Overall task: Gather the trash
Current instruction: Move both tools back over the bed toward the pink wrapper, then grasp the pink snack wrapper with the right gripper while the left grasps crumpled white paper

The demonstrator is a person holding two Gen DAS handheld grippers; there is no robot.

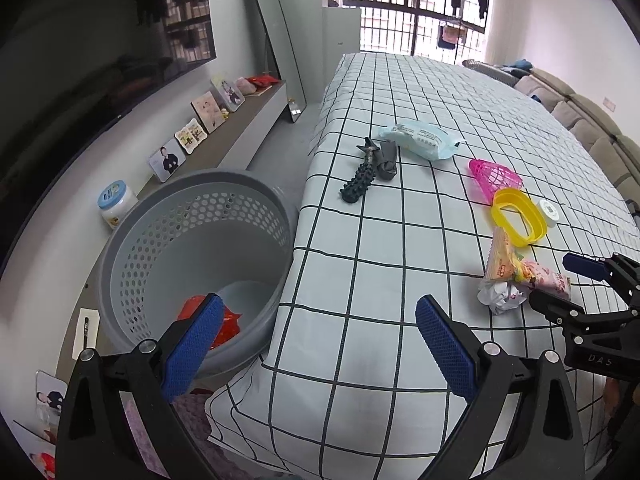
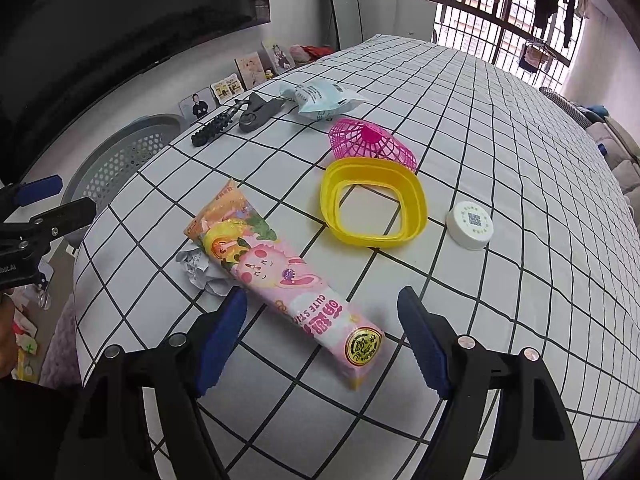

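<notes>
The right claw (image 2: 320, 336) is spread wide over the near end of the pink snack wrapper (image 2: 280, 276), not pinching it. Crumpled paper (image 2: 200, 270) lies half hidden under the wrapper. Beyond lie a yellow ring (image 2: 374, 208), a pink basket (image 2: 372, 142) and a white cap (image 2: 471, 224) on the checked table (image 2: 520, 160). The left claw (image 1: 320, 344), also spread, hangs at the table's edge beside the grey bin (image 1: 192, 240), with red trash (image 1: 230, 322) partly hidden inside.

glossy plastic snack wrapper (image 2: 280, 280), crumpled paper ball (image 2: 200, 272), matt cloth table cover (image 2: 480, 320)

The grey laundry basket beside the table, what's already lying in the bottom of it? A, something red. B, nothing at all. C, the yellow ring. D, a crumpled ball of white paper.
A: through the open top of the grey laundry basket, something red lies on its floor, partly hidden behind a left gripper finger.
</notes>
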